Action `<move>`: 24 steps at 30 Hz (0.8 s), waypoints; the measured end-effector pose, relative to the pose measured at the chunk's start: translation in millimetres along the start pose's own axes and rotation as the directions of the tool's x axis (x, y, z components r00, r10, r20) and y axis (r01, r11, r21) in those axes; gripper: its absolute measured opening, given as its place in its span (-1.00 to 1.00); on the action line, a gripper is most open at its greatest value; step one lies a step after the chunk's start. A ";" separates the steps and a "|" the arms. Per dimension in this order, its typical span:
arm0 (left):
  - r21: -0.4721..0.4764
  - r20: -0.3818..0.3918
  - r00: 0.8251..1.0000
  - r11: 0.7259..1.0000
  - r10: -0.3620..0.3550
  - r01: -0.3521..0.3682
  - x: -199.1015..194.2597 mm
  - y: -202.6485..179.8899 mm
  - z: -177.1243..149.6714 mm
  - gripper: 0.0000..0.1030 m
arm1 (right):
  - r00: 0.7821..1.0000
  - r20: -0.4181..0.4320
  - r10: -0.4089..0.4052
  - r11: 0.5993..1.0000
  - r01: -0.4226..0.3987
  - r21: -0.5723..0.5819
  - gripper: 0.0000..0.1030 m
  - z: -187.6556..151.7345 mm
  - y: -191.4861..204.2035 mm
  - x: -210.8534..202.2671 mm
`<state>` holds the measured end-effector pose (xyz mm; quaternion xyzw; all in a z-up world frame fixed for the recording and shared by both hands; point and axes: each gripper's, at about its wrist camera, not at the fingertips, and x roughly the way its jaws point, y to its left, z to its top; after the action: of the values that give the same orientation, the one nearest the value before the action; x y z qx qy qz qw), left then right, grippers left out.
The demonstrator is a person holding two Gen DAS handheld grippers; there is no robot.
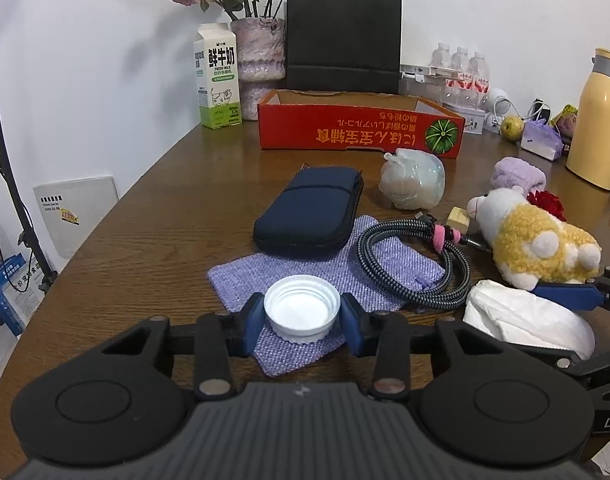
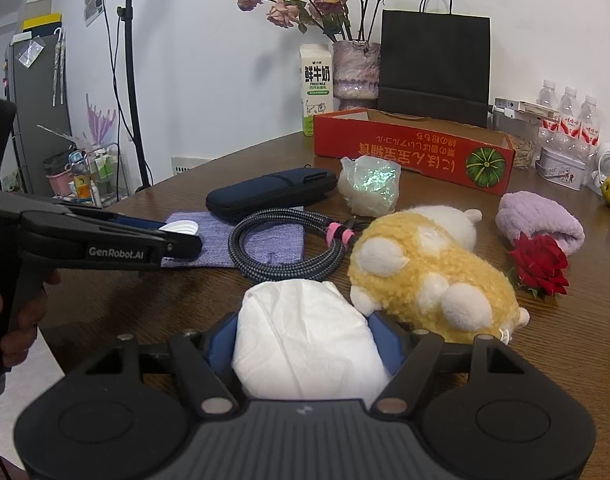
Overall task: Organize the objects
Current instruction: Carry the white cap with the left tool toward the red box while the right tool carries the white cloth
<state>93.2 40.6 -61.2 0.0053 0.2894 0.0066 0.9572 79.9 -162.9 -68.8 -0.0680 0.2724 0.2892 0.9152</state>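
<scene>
The left gripper has its jaws pressed on a white cap; the right gripper clamps a white bundle.

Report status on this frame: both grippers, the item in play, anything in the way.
Left gripper pads against white cap, over purple cloth. Right gripper clamped on white wad. Red box empty as far as visible; pouch and cable lie between.

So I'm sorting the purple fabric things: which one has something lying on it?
The flat knitted purple cloth: the dark pouch, the coiled cable and the white cap lie on it. The fluffy purple roll has nothing on it.
</scene>
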 end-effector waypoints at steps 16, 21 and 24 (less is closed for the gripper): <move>0.001 0.039 0.999 1.000 0.004 -0.004 -31.0 -6.1 -0.4 -0.20 | 0.999 0.047 0.011 1.000 -0.010 -0.009 0.30 1.0 4.8 -20.6; 0.007 0.068 0.998 1.000 0.005 -0.006 -45.2 -10.2 3.7 -0.20 | 0.997 0.078 0.015 1.000 -0.013 -0.025 0.30 3.9 8.9 -31.4; 0.014 0.084 0.996 1.000 0.002 -0.003 -52.0 -13.6 7.6 -0.20 | 0.995 0.096 0.012 0.999 -0.009 -0.032 0.30 7.0 9.9 -37.6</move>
<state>54.3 26.1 -26.3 0.0126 0.2489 0.0055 0.9684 51.7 -171.3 -42.3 -0.0668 0.2237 0.3013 0.9245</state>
